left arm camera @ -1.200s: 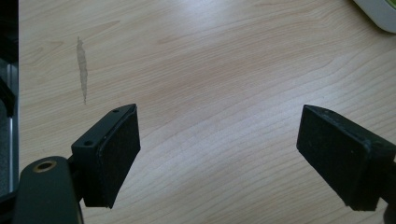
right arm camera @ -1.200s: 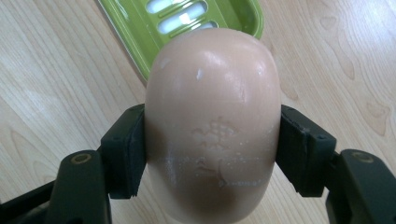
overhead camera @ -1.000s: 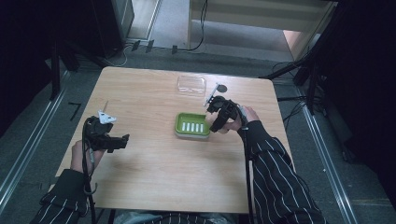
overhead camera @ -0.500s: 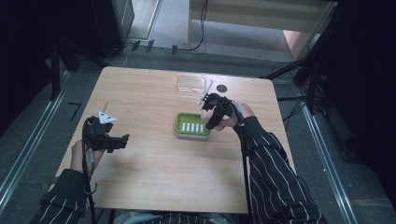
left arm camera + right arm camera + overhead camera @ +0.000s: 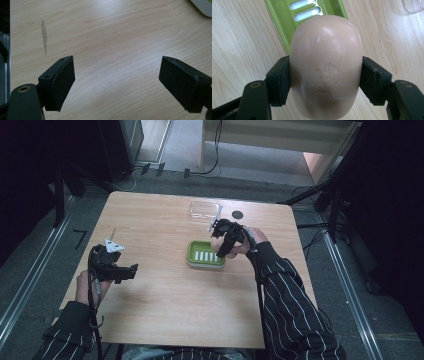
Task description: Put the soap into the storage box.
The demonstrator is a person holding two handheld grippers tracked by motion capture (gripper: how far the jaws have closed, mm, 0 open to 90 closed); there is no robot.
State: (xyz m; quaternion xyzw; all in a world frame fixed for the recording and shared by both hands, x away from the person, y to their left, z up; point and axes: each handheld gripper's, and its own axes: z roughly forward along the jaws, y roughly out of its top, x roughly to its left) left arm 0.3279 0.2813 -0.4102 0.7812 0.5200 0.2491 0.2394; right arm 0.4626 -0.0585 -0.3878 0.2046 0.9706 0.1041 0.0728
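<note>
While the person sits at the near edge of the wooden table, places below are given from the green soap dish.

Soap: a pale peach oval soap bar is pinched between the two black jaws of the right gripper, one pad pressed against each of its long sides. In the right gripper view its embossed face is turned to the camera and it hangs above the table, over the edge of the dish, not resting in it.

Right gripper: it is just beside the right end of the dish in the high view, clamped on the soap, with the person's right hand behind it and a striped sleeve trailing toward the near edge.

Dish: green with a row of white slots in its floor; it sits near the middle of the table.

Left gripper: in its own view the jaws stand spread wide apart with bare wood between them and nothing held. In the high view it sits well to the left of the dish, toward the near left part of the table.

Clear lid: a transparent plastic piece lies beyond the dish, near the far edge.

Dark disc: a small round dark spot sits beyond the dish, just right of the clear lid.
</note>
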